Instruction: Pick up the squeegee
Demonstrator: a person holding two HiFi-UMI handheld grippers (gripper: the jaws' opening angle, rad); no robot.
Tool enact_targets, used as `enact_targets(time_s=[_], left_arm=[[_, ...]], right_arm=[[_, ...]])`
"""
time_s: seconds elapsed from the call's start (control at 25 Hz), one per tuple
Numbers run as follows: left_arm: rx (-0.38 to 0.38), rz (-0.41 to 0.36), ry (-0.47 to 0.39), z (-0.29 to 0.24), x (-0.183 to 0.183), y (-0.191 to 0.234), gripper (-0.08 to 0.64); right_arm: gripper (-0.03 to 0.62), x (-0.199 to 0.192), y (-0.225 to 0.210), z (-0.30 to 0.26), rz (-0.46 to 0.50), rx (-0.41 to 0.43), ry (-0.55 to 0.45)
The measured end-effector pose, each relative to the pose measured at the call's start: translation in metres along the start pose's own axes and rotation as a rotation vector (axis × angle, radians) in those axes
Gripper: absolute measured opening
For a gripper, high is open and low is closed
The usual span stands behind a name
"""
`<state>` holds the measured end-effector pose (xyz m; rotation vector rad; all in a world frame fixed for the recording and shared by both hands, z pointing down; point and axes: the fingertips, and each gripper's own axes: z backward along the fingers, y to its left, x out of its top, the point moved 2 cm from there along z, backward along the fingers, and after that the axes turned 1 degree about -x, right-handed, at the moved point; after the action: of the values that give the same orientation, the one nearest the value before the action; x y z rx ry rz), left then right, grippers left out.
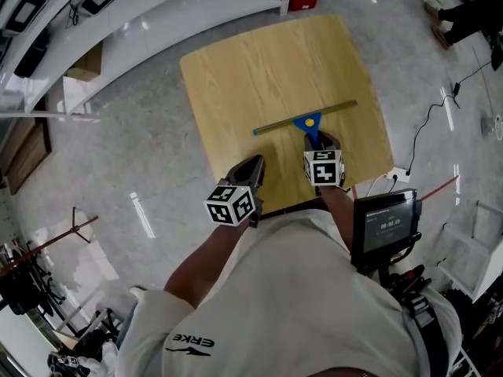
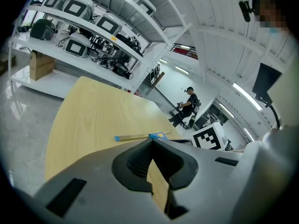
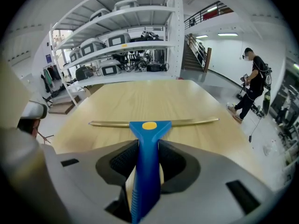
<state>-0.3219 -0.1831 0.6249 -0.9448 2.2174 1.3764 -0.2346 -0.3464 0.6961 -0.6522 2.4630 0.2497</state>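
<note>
The squeegee [image 1: 305,119] lies on the wooden table [image 1: 259,61], its long thin blade across the table and its blue handle with a yellow dot pointing toward me. My right gripper [image 1: 321,143] is shut on that blue handle [image 3: 148,139], which fills the gap between its jaws [image 3: 148,146]; the blade [image 3: 187,122] rests on the tabletop ahead. My left gripper [image 1: 250,165] hovers over the table's near edge, to the left of the handle, jaws together and holding nothing. In the left gripper view the squeegee [image 2: 140,136] shows just beyond the left gripper [image 2: 150,143].
A screen on a stand [image 1: 383,222] is at my right, by the table's near corner. White shelving with equipment [image 3: 121,45] stands beyond the table. A person [image 3: 252,83] stands far off on the right. Cables [image 1: 428,124] lie on the floor.
</note>
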Motion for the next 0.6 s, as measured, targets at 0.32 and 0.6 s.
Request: enact_targets(time_s=[0.32,0.6], left_arm=[[-0.001,-0.001,-0.009,0.003,0.005,0.003,0.005],[-0.002,-0.005,-0.025,0.003,0.01,0.005,0.005]], right_arm=[[0.138,0.015,0.008,0.007,0.007,0.03,-0.062],[0.138,0.038,0.014,0.018,-0.007,0.062,-0.147]])
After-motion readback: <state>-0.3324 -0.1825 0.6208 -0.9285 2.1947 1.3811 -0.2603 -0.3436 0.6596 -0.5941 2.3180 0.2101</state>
